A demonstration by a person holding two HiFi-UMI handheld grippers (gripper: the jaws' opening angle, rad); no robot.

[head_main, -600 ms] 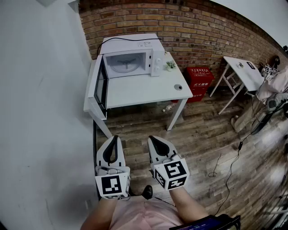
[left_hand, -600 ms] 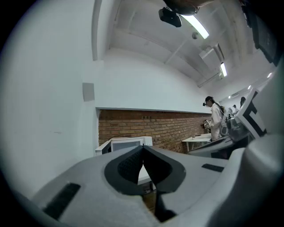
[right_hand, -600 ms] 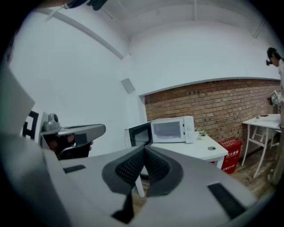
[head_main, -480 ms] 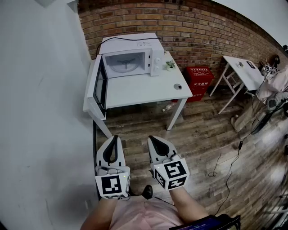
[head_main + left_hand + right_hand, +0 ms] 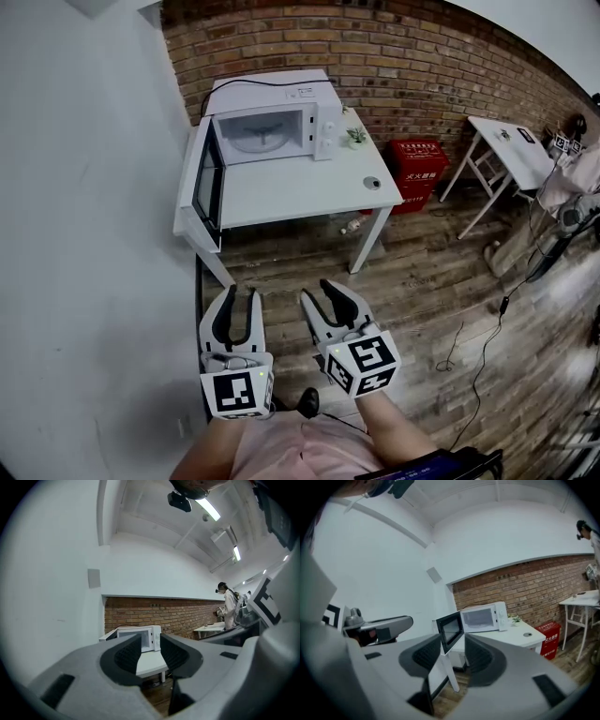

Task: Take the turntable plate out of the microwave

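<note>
before one open microwave [image 5: 272,127], left gripper [image 5: 240,296] and right gripper [image 5: 319,292] have jaws apart.

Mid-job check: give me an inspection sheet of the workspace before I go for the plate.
Surface: white table against the brick wall.
Job's things: microwave on the table, door swung open; plate inside.
Clutter: small plant and a round object on the table.
Grippers: left gripper and right gripper both open, empty, short of the table.
Cables: cord across the microwave top; cable on the floor.
Surroundings: red box, bottle on the floor, second table.
</note>
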